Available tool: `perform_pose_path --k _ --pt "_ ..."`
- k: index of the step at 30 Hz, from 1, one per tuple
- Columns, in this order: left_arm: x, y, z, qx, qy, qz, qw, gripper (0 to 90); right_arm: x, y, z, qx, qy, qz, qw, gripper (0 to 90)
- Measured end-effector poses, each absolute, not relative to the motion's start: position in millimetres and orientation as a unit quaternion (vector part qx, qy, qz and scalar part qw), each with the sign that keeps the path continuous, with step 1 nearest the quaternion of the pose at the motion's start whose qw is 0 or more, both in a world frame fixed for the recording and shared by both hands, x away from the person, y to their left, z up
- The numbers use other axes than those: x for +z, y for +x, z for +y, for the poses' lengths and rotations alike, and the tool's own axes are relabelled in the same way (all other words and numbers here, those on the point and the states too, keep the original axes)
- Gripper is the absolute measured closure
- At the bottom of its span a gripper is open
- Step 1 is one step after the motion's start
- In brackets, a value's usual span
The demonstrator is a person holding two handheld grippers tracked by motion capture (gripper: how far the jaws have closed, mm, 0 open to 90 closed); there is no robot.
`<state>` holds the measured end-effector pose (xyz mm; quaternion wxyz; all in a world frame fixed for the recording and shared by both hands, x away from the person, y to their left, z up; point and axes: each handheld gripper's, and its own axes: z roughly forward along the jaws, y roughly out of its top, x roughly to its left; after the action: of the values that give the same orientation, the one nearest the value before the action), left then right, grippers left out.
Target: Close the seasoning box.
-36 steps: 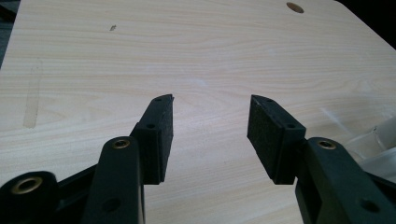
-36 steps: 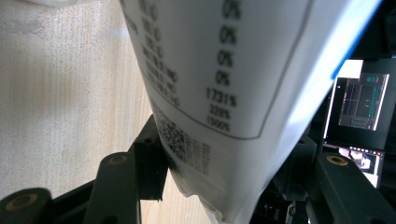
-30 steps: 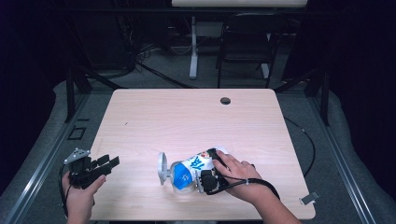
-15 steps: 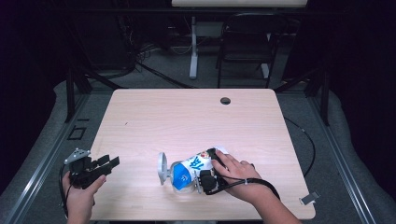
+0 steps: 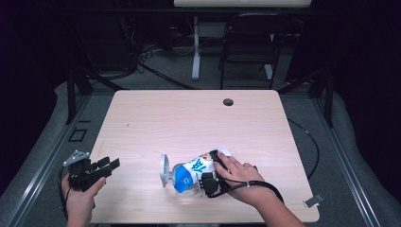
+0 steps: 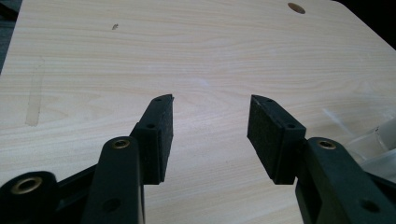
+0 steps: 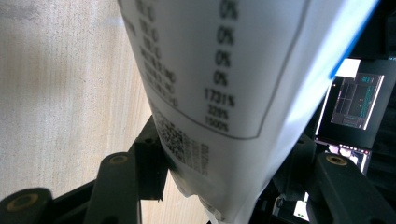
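A white and blue snack bag [image 5: 191, 172] lies on its side on the wooden table [image 5: 189, 123], near the front edge. My right gripper [image 5: 208, 182] is shut on the bag's right end, under the hand. In the right gripper view the bag's white back with a nutrition table [image 7: 224, 93] sits between the jaws. A clear plastic piece with a round end [image 5: 164, 171] stands at the bag's left end. My left gripper [image 5: 108, 166] is open at the table's front left corner, nothing between its pads [image 6: 161, 135].
A round cable hole [image 5: 228, 101] sits near the table's far edge. A clear plastic edge [image 6: 373, 140] shows at the right of the left gripper view. Chairs and table legs stand on the dark floor beyond the table.
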<state>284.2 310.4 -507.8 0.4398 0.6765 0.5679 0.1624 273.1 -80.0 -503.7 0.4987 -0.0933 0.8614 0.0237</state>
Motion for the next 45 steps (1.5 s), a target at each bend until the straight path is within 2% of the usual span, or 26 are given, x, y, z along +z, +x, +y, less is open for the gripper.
perform_pose_path --k 45 --pt "-509.0 284.4 312.4 0.161 0.673 0.572 0.441 51.3 -500.9 270.3 -75.0 -0.001 -0.096 0.856 0.508 48.0"
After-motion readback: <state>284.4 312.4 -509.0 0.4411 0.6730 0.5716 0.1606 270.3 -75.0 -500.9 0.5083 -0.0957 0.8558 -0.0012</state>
